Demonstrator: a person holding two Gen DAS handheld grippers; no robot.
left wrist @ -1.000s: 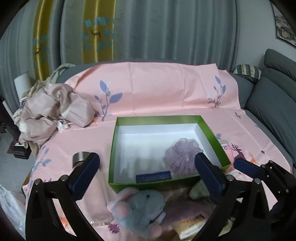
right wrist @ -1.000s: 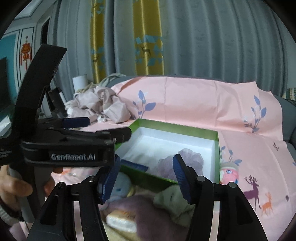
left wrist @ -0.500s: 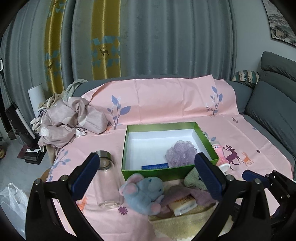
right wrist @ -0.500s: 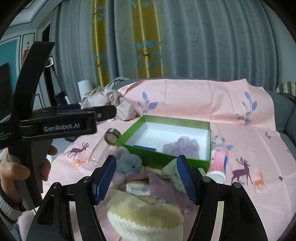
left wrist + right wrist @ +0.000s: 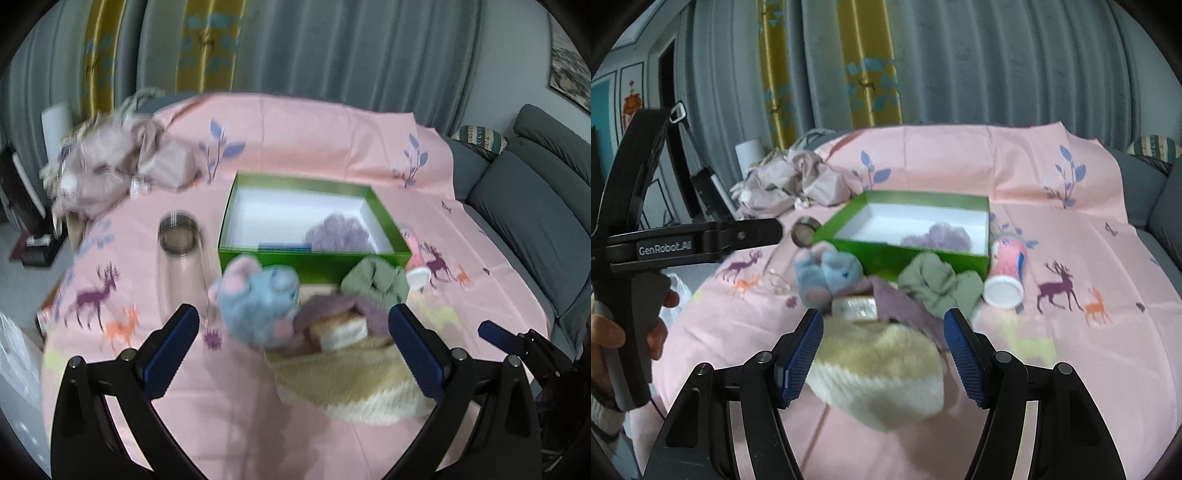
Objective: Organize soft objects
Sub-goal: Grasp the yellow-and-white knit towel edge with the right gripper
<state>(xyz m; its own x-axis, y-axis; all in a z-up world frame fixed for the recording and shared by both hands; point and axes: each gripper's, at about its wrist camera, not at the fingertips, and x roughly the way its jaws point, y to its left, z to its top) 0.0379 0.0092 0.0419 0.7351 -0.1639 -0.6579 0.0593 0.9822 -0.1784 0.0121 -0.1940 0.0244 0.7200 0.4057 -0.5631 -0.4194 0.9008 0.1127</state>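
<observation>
Right gripper (image 5: 882, 354): jaws apart, gripping nothing, above the cream knit hat (image 5: 882, 373).
Left gripper (image 5: 291, 350): jaws wide, nothing held.
Green box (image 5: 314, 258): mid-cloth, long axis across the view; purple pouf (image 5: 338, 234) inside.
Plush mouse (image 5: 258, 299): before the box's near wall, blurred.
Pink cloth (image 5: 306, 136): near edge cut off.

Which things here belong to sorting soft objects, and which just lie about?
Part of the job:
green box
purple puff in it
blue plush toy
green cloth
mauve cloth
cream knit hat

Lying about:
glass bottle
pink tube
small packet
crumpled bedding
</observation>
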